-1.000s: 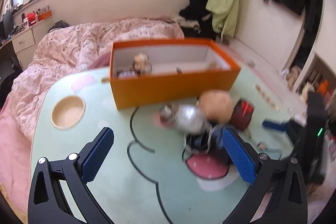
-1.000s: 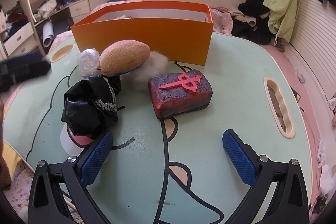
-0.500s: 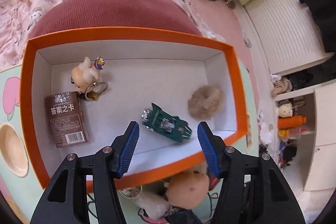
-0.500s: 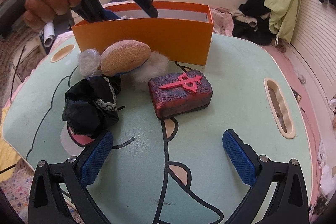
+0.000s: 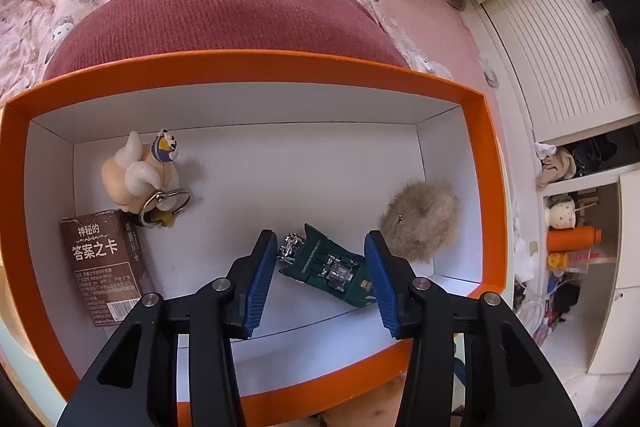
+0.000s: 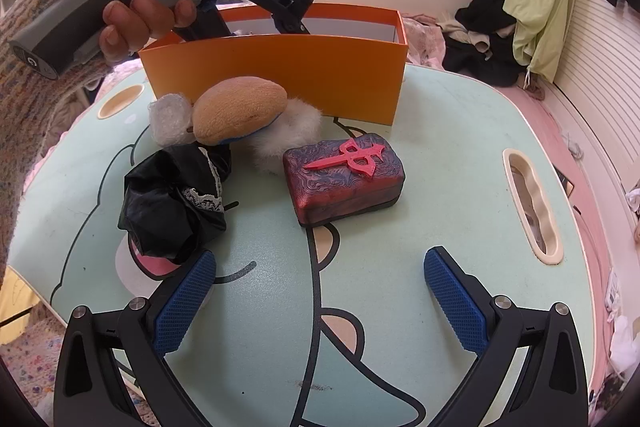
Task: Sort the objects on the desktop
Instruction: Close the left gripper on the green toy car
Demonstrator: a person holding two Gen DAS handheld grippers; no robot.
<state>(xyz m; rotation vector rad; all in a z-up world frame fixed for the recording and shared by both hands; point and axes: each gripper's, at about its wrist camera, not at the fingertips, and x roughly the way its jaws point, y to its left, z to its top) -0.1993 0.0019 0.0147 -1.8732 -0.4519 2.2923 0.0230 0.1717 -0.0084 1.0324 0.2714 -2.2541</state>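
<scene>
Inside the orange box (image 5: 482,131): card pack (image 5: 106,263) at the left wall, keychain toy (image 5: 138,173) beyond it, then the left gripper (image 5: 320,267), fingers apart, straddling the green nail clipper (image 5: 326,269) on the box floor. Clipper's long axis slanted, near-right to far-left, not clamped. Fur ball (image 5: 420,223) further right. Over the table (image 6: 460,163), right gripper (image 6: 320,291) wide open and holding nothing, near the red block (image 6: 344,179).

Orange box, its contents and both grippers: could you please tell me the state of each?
Orange box: open, no lid.
Green nail-clipper tool: lying flat in box.
Card pack: leaning on box wall.
Left gripper: open, straddling the tool.
Right gripper: open, empty.
</scene>
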